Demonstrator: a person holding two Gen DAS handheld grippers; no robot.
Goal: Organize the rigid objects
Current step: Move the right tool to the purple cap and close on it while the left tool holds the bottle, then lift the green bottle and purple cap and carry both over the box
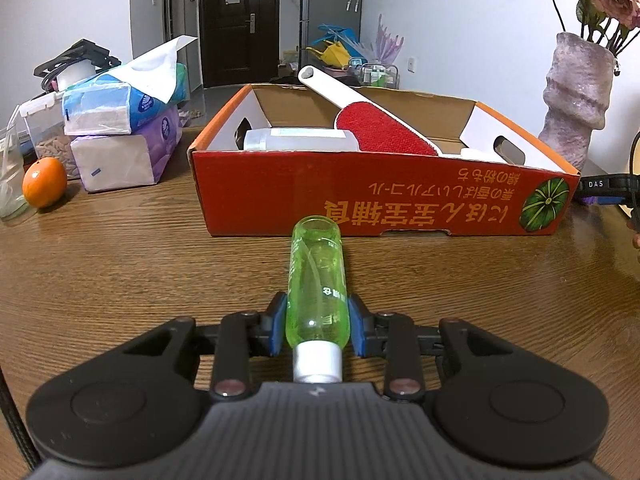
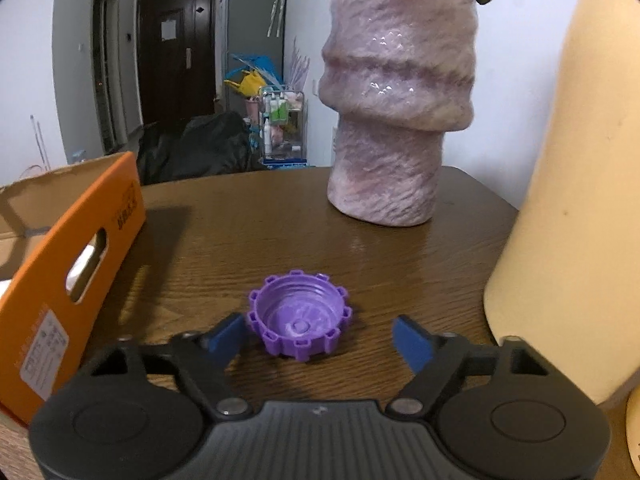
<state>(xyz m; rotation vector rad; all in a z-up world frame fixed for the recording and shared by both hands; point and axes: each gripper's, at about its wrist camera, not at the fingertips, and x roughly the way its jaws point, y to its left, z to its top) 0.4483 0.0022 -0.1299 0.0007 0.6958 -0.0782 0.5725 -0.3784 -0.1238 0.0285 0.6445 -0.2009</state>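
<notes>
Left gripper [image 1: 318,322] jaws clamp green bottle [image 1: 317,280]; right gripper [image 2: 320,334] jaws open, left pad seemingly touching purple cap [image 2: 299,320]: centre before closing.

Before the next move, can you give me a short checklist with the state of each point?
1. Left gripper shut on green bottle: ok.
2. Bottle lifted clear of the table: cannot tell.
3. Room left in the red cardboard box beside the lint brush: ok.
4. Purple cap between right gripper fingers: ok.
5. Both pads pressing the cap: not ok, gap at one side.
6. Vase clear of the cap: ok.
</notes>
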